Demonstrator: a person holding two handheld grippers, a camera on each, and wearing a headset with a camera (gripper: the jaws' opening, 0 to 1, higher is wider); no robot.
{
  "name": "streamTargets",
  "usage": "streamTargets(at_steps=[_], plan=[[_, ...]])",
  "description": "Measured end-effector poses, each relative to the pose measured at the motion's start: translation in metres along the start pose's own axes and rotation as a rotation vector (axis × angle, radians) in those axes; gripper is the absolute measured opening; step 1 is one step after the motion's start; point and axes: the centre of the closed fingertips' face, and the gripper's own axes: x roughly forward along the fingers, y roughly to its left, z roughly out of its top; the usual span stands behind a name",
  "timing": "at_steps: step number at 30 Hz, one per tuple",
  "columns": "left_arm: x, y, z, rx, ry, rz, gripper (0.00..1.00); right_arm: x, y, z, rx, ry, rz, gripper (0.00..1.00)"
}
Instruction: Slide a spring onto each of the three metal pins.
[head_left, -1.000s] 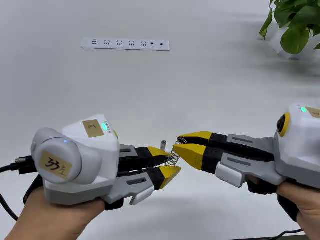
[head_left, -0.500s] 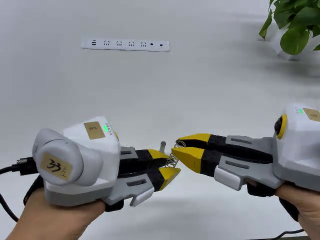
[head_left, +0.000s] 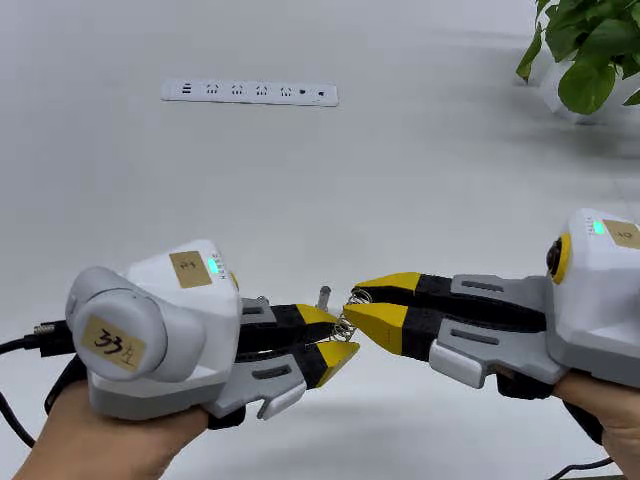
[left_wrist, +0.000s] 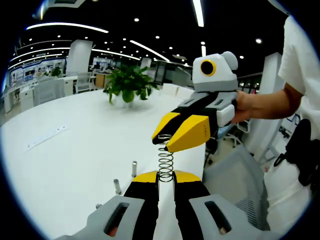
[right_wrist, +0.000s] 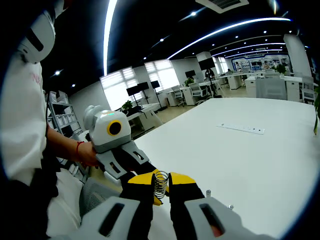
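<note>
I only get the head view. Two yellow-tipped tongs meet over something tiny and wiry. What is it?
Observer: In the left gripper view it's a coil spring, and its lower end sits between the left tongs.
Visitor: And the other tongs?
Observer: The right gripper view looks into the coil's round open end, which is pinched between the right tongs.
Visitor: I can spot one little pin behind them. Are there more?
Observer: Yes. The left gripper view shows a bare pin and a nearer pin, both standing upright on the white table.
</note>
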Motion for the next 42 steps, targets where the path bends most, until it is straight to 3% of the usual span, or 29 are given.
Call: streamTargets(at_steps=[9,14,18,22,32,35,42], plan=[[-0.001,0.001,0.000,-0.004,-0.009,-0.003,0.10,-0.002,0.002,-0.003,-0.033,0.051,0.029,0.19],[-0.002,0.001,-0.002,-0.003,-0.012,-0.005,0.10,-0.006,0.003,-0.001,-0.123,0.134,0.094,0.25],[-0.002,0.002,-0.003,0.000,-0.014,-0.007,0.10,-0.008,0.005,0.004,-0.214,0.226,0.167,0.30],[-0.003,0.002,-0.004,0.006,-0.016,-0.009,0.10,-0.007,0.009,0.005,-0.332,0.353,0.256,0.31],[-0.002,0.000,-0.003,0.014,-0.026,-0.012,0.10,0.001,0.015,-0.006,-0.615,0.634,0.464,0.32],[-0.003,0.001,-0.003,0.016,-0.028,-0.012,0.10,0.005,0.016,-0.010,-0.692,0.690,0.511,0.31],[-0.004,0.003,-0.003,0.016,-0.034,-0.013,0.10,0.012,0.022,-0.017,-0.765,0.773,0.587,0.26]])
